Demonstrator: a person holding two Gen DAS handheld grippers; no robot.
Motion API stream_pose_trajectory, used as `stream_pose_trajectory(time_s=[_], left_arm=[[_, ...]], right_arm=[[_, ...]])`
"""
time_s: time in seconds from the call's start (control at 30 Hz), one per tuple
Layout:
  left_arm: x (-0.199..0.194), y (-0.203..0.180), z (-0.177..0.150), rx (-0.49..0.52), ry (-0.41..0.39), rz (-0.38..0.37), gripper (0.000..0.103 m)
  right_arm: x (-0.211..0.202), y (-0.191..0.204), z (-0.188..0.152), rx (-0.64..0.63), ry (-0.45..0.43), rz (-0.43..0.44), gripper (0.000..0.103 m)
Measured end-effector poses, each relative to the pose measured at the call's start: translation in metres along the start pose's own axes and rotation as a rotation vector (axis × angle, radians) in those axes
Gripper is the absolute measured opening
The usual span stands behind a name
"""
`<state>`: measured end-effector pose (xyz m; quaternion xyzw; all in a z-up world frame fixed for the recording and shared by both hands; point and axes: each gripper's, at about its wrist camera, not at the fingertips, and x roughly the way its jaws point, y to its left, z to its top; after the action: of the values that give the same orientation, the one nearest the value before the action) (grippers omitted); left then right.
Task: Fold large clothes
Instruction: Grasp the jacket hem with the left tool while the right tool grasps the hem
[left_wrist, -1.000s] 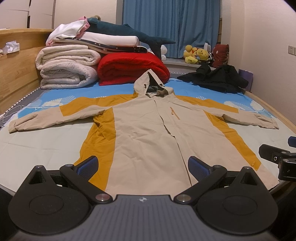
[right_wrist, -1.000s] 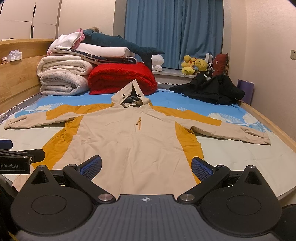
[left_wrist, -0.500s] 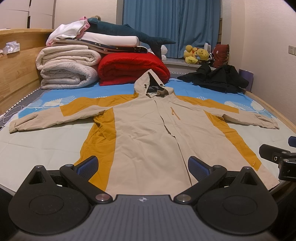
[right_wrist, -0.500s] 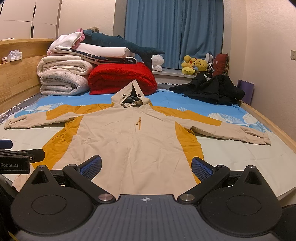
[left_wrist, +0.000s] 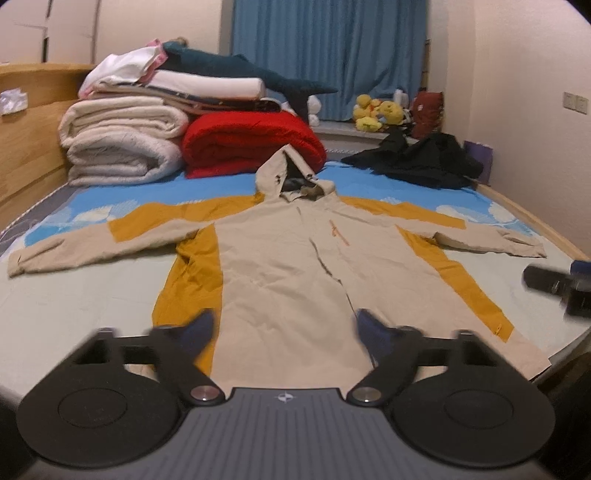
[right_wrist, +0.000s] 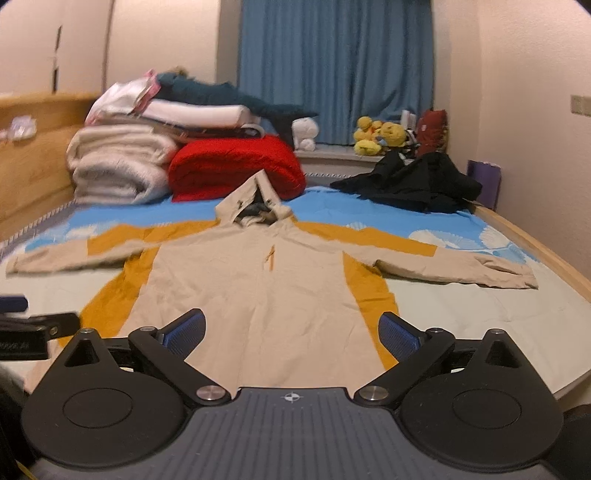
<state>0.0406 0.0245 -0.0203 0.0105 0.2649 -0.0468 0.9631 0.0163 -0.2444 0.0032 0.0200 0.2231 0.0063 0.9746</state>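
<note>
Jacket (left_wrist: 288, 266) lies spread flat ahead of both; left hand-held gripper (left_wrist: 284, 326), blurred, has just been closing, apparently on nothing; right hand-held gripper (right_wrist: 293, 328) gapes.

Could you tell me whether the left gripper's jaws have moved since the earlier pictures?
Yes: the left gripper has just been closing, jaws drawing inward over the spread jacket, gripping nothing.

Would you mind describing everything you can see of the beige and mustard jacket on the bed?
The jacket is a hooded, thin, slightly creased garment, beige with mustard panels down both sides and along the tops of the sleeves. It lies flat, front up and closed, on the bed sheet, both sleeves spread straight out and the hood propped up toward the red blanket. A small orange chest zipper shows. Its hem is nearest both cameras. Neither gripper touches it.
</note>
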Motion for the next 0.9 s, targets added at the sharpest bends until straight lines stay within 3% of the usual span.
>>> stream_pose_trajectory(time_s=[0.03,0.1,0.23,0.33,0.43,0.53,0.7,0.77,0.8,0.87,0.9], left_arm=[[0.003,0.005,0.004,0.020,-0.005,-0.003,0.062],[0.015,0.019,0.014,0.068,-0.024,0.016,0.055],[0.065,0.064,0.019,0.104,0.039,0.066,0.055],[0.108,0.102,0.007,0.059,0.186,0.121,0.055],[0.139,0.143,-0.009,-0.124,0.348,0.156,0.055],[0.156,0.163,-0.024,-0.226,0.442,0.184,0.055],[0.170,0.173,-0.040,-0.246,0.536,0.196,0.053],[0.172,0.174,-0.043,-0.267,0.556,0.185,0.035],[0.171,0.173,-0.044,-0.263,0.562,0.181,0.019],[0.165,0.170,-0.044,-0.245,0.556,0.185,0.006],[0.161,0.168,-0.042,-0.238,0.542,0.183,0.003]], right_arm=[[0.004,-0.009,0.006,0.008,-0.011,-0.004,0.099],[0.016,-0.027,0.018,0.000,-0.030,-0.022,0.096],[0.063,-0.066,0.029,-0.008,0.025,-0.077,0.079],[0.111,-0.096,0.013,0.056,0.193,-0.138,0.076],[0.148,-0.122,-0.008,0.183,0.372,-0.191,0.074],[0.172,-0.138,-0.026,0.249,0.486,-0.231,0.072],[0.188,-0.146,-0.052,0.308,0.632,-0.298,0.071],[0.188,-0.145,-0.056,0.313,0.649,-0.294,0.057],[0.188,-0.145,-0.058,0.309,0.656,-0.288,0.042],[0.186,-0.142,-0.058,0.298,0.657,-0.293,0.024],[0.183,-0.143,-0.057,0.303,0.648,-0.290,0.009]])
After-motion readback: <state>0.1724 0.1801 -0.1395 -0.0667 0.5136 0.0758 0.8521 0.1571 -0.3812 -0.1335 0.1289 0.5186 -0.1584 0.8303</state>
